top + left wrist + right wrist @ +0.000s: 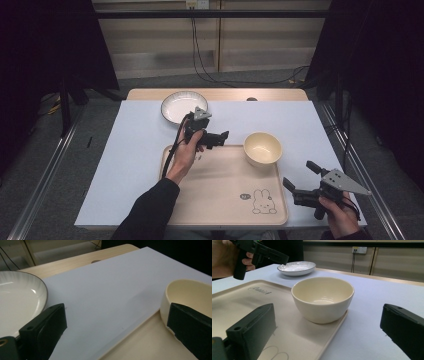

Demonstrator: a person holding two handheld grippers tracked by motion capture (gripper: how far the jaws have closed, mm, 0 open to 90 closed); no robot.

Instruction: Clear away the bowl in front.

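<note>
A cream bowl stands upright and empty on the far right corner of a beige tray. My left gripper hovers over the tray's far edge, pointing right toward the bowl, jaws open and empty. In the left gripper view the bowl sits just beyond the right jaw, and a white plate lies behind the left jaw. My right gripper rests near the table's front right, beside the tray, open and empty. In the right gripper view it faces the bowl from a short distance.
The white dark-rimmed plate lies on the pale mat at the back, left of centre. A rabbit drawing marks the tray's near right corner. Dark curtains flank the table and cables hang behind it.
</note>
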